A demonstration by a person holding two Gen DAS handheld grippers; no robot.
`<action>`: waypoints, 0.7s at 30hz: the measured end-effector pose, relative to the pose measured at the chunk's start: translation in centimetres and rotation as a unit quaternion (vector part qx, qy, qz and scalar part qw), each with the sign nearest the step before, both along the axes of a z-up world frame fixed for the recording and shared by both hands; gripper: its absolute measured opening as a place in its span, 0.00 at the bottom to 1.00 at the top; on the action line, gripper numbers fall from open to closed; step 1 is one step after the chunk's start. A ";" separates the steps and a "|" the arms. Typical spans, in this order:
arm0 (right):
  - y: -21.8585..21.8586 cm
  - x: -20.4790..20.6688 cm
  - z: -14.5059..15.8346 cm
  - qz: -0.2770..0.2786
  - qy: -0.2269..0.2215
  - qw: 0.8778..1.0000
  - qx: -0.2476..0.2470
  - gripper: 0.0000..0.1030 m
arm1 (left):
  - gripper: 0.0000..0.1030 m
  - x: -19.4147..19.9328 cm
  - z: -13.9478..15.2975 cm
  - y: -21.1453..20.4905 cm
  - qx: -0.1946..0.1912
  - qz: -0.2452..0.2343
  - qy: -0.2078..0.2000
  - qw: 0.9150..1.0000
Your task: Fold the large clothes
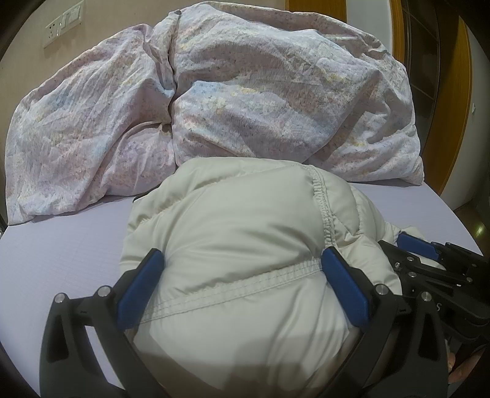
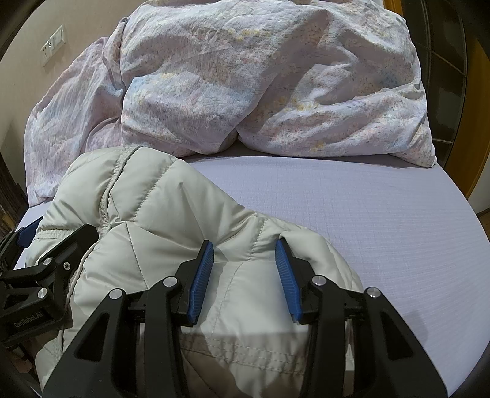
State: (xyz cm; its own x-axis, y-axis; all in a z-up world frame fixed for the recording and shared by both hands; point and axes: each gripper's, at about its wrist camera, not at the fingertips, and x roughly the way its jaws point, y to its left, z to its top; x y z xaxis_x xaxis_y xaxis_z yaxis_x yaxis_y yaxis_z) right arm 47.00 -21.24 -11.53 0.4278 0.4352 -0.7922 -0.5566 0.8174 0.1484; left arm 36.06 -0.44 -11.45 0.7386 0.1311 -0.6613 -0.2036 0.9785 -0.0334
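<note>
Cream puffer jacket [image 1: 232, 245] bunched into a thick bundle at the near edge of the bed [image 2: 352, 214], on the lilac sheet, just in front of a crumpled floral duvet [image 1: 214, 91] that fills the far side. Left tool [image 1: 242, 260]: pads wide apart but pressed into either side of a fat quilted roll, w/ a stitched seam running across between them, i.e. clamped on the jacket. Right tool [image 2: 245, 260]: pads at mid width, w/ a padded fold of the same jacket rising between them; fabric touches both pad faces and puckers at the tips, so it reads as clamped too. Progress, judged: garment gathered and doubled over at least once, but the bundle is lumpy, not a flat, squared stack; smoothing and probably a further fold remain. Hidden or unclear: jacket's near part cut off at the bottom of both views; sleeves, hood and zip can't be told apart in the bulk; no. of layers unknown; underside of the bundle unseen. Wall sockets [image 1: 62, 26] and wooden door frame [image 1: 456, 91] sit at the fisheye margins, distorted. Holder largely out of view.
</note>
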 end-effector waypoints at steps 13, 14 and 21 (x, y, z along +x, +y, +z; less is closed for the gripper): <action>0.2 0.3 -0.1 -0.004 -0.003 1.000 0.004 0.43 | 0.98 -0.2 0.0 -0.2 0.002 0.001 -0.001 1.000; 0.6 0.6 -0.1 -0.004 -0.003 1.000 0.004 0.43 | 0.98 -0.2 0.0 -0.2 0.002 0.001 -0.001 1.000; -0.2 -0.1 0.0 -0.007 -0.005 1.000 0.005 0.43 | 0.98 -0.3 0.0 -0.4 0.003 0.002 -0.002 1.000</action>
State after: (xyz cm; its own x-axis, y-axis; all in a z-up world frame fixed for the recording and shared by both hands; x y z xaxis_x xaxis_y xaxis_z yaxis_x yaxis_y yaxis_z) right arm 46.89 -21.48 -11.50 0.4413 0.4381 -0.7831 -0.5473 0.8230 0.1520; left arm 35.79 -0.80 -11.49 0.7408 0.1382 -0.6574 -0.2077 0.9778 -0.0285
